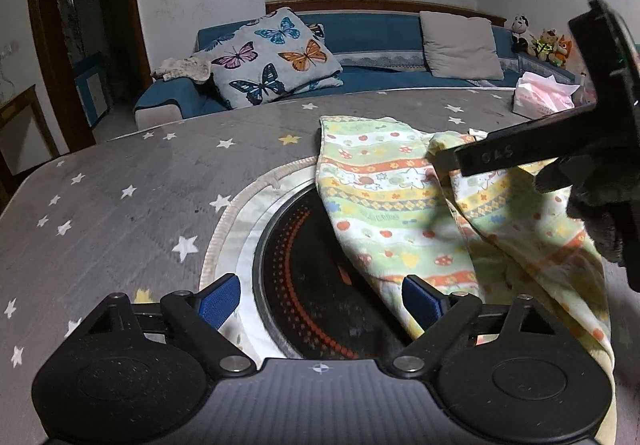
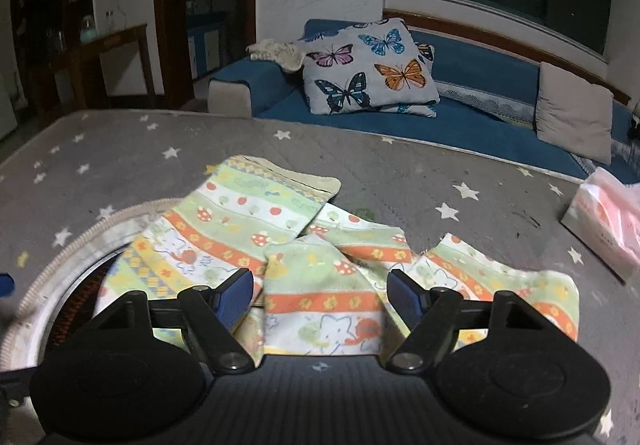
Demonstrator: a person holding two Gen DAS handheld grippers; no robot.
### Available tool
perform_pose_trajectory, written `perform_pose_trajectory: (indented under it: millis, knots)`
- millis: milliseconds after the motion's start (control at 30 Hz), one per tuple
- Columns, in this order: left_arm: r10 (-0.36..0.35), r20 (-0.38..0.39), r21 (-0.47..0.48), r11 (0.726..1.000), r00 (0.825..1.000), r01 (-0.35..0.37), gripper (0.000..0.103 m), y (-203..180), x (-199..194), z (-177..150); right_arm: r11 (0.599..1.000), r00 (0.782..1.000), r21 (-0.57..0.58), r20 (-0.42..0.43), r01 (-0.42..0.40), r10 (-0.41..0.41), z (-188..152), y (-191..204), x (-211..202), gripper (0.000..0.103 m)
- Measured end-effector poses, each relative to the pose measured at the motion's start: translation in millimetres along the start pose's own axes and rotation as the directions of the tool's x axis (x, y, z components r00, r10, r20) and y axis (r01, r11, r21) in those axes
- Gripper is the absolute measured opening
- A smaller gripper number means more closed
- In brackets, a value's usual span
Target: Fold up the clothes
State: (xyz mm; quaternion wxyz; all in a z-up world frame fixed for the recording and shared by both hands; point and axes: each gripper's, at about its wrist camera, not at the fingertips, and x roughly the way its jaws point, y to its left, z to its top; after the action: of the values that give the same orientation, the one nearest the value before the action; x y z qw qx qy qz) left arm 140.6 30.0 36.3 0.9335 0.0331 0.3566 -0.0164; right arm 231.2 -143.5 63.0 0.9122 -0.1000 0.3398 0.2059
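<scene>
Small printed cotton garment (image 2: 280, 245), green and orange bands with fruit and cartoon motifs, lies rumpled mid-tabletop on the grey star-patterned tabletop (image 1: 120, 185), partly over the round black inset hob (image 1: 304, 285). Legs overlap untidily; no clean fold visible, so folding looks barely begun. Left claw (image 1: 320, 305) wide open, empty, at the cloth's edge. Right claw (image 2: 320, 295) open, straddling a raised flap, pads apparently not gripping.
</scene>
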Motion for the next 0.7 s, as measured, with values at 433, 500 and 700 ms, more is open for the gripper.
perform_pose_trajectory:
  millis: [433,500,700]
  knots:
    - [-0.047,0.04,0.023,0.999,0.998,0.046,0.084,-23.2,30.6,47.6,0.989,0.999,0.145,0.033,0.003,-0.008,-10.7,-55.7,-24.9,0.002]
    - [-0.062,0.049,0.021,0.998,0.997,0.061,0.084,-29.6,38.9,59.7,0.984,0.998,0.179,0.052,0.016,-0.026,-15.1,-70.6,-40.0,0.002]
    - [-0.069,0.056,0.07,0.995,0.996,0.065,0.077,-53.3,72.8,87.0,0.975,0.997,0.217,0.075,-0.045,0.03,-16.9,-91.5,-62.7,0.005]
